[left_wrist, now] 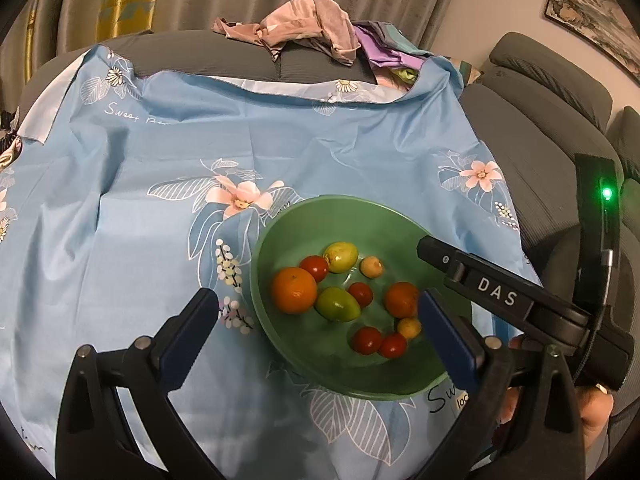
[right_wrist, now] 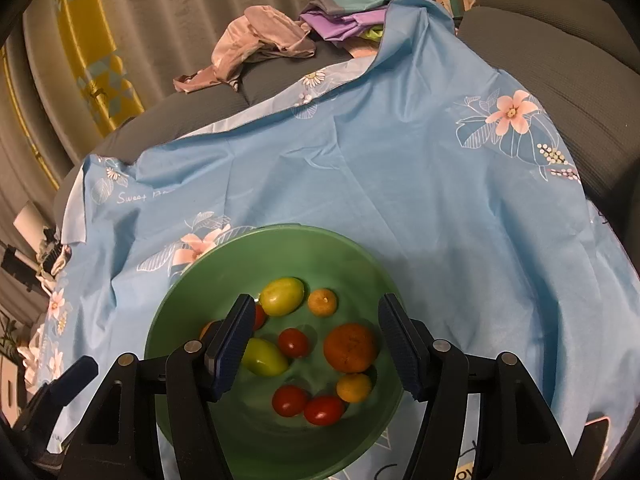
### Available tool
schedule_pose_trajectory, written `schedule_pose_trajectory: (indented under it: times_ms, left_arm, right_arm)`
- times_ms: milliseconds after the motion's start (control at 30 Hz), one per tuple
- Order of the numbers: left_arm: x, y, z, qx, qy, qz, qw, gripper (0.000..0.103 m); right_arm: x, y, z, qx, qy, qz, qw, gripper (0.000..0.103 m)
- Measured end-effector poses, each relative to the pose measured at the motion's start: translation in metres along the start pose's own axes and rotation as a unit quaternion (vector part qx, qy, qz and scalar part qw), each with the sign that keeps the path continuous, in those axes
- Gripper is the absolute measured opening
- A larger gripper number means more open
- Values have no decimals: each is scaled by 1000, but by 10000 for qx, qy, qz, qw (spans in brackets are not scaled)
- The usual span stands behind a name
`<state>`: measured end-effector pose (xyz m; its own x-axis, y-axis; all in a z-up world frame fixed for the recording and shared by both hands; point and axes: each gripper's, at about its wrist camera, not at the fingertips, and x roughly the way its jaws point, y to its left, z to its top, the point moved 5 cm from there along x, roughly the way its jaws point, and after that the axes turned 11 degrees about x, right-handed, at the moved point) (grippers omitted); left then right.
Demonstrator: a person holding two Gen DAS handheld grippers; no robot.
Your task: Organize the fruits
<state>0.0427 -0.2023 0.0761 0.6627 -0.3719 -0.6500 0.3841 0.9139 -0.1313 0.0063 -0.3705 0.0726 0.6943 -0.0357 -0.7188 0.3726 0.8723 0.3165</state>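
A green bowl (left_wrist: 340, 205) (right_wrist: 280, 233) sits on a blue flowered cloth and holds several fruits. Among them are a large orange (left_wrist: 294, 290), a second orange (right_wrist: 351, 347), two green fruits (left_wrist: 338, 304), red cherry tomatoes (right_wrist: 294, 343) and small yellow fruits (right_wrist: 354, 387). My left gripper (left_wrist: 320, 328) is open wide, one finger left of the bowl and the other over its right side. My right gripper (right_wrist: 318, 340) hangs open above the bowl, with nothing pressed between its pads. Its black body (left_wrist: 496, 294) reaches in from the right in the left wrist view.
The blue cloth (left_wrist: 200, 152) covers a grey sofa (left_wrist: 540, 128). Crumpled pink and purple clothes (left_wrist: 304, 28) lie at the back, in front of a curtain. A hand (left_wrist: 596, 412) holds the right gripper at the lower right.
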Motion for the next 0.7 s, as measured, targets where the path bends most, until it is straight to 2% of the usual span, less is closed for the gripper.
schedule_pose_trajectory:
  times_ms: [700]
  left_arm:
    - [-10,-5,1,247,-96,-132,9996,100]
  right_arm:
    - [0,0,-1,-76,-7,-88,9999,64]
